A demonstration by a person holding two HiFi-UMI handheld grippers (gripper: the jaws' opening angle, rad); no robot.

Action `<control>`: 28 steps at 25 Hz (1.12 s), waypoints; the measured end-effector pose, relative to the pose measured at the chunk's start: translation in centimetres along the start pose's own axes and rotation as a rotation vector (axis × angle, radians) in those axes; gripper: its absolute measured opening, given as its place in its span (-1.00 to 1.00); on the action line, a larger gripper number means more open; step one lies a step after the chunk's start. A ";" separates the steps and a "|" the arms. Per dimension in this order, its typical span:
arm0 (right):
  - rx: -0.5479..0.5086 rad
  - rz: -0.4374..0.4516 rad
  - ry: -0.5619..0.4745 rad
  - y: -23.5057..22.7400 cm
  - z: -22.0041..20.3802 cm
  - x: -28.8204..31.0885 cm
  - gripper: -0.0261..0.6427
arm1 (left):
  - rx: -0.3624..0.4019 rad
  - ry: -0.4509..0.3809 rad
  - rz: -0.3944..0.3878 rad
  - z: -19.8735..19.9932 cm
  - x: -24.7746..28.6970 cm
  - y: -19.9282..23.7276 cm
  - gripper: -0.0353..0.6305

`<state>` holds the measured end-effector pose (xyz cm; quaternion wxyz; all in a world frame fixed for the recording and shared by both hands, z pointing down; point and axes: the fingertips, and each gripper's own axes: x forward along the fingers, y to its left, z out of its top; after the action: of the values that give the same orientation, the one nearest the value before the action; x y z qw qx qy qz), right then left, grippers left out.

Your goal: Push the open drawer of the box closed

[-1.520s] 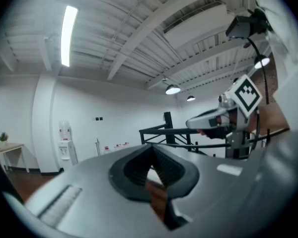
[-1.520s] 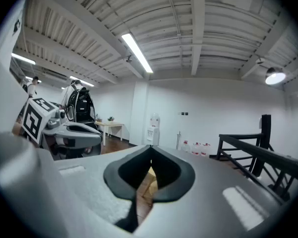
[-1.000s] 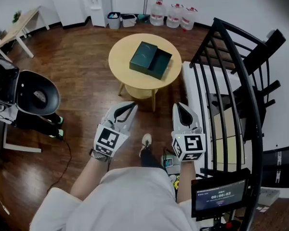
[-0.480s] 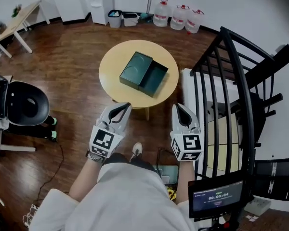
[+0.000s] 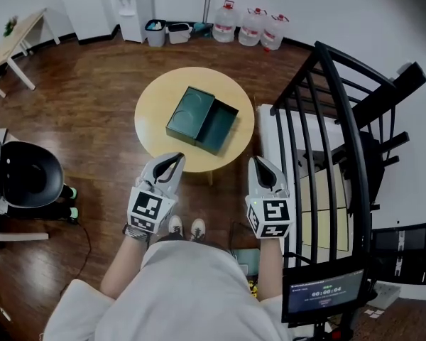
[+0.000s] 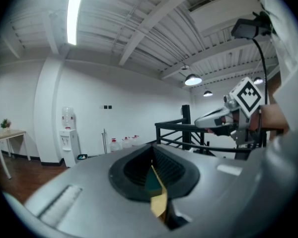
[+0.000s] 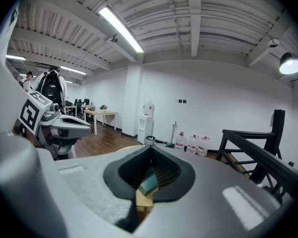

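Note:
A dark green box (image 5: 189,111) lies on a round wooden table (image 5: 156,133), its drawer (image 5: 220,126) pulled out toward the right and showing nothing inside. My left gripper (image 5: 175,160) hangs shut and empty just in front of the table's near edge. My right gripper (image 5: 259,164) is shut and empty too, off the table's near right side. Neither touches the box. In the left gripper view the jaws (image 6: 153,158) meet, with a sliver of box and table showing between them; the right gripper view (image 7: 150,165) shows the same.
A black metal stair railing (image 5: 326,141) runs close along the right. Behind the table stand water bottles (image 5: 252,25) and a water dispenser (image 5: 131,6). A black chair (image 5: 25,175) is at the left, a desk (image 5: 14,40) at far left. A timer screen (image 5: 325,293) sits lower right.
The person has stepped toward the table, so table and box lie closer to both grippers. Both grippers stayed shut and level with each other.

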<state>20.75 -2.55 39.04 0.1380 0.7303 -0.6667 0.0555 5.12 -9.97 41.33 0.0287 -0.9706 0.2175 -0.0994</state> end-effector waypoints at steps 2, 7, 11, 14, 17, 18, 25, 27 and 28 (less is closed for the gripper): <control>-0.005 0.007 -0.017 0.2 0.4 0.6 -0.91 | -0.002 -0.010 0.017 0.1 0.3 1.3 -0.87; 0.000 0.034 0.082 0.9 -1.2 3.0 -0.61 | -0.035 -0.015 0.061 0.0 0.9 4.9 -0.77; -0.019 0.038 0.166 0.9 -3.2 5.1 -0.54 | -0.030 0.048 0.026 -2.5 2.6 6.8 -0.58; -0.060 0.030 0.234 0.4 -4.8 6.4 -0.48 | -0.054 0.131 -0.005 -5.3 4.1 8.3 -0.47; -0.153 0.003 0.318 -0.4 -6.5 7.8 -0.48 | -0.097 0.178 -0.029 -7.7 5.8 9.6 -0.46; -0.173 0.007 0.342 -0.5 -7.1 8.5 -0.48 | -0.109 0.200 -0.040 -8.8 6.5 9.9 -0.45; -0.119 0.140 0.468 -2.0 -14.2 13.2 -0.48 | -0.174 0.356 -0.024 -14.5 10.2 12.2 -0.42; -0.096 0.168 0.505 -2.5 -16.4 14.2 -0.48 | -0.187 0.391 -0.016 -15.7 11.0 12.8 -0.41; -0.091 0.183 0.523 -2.8 -17.5 14.7 -0.48 | -0.197 0.409 -0.014 -16.2 11.4 13.0 -0.41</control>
<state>26.87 -11.61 59.25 0.3324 0.6211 -0.6733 0.2245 6.48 -26.79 57.97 -0.1118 -0.9299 0.2206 -0.2723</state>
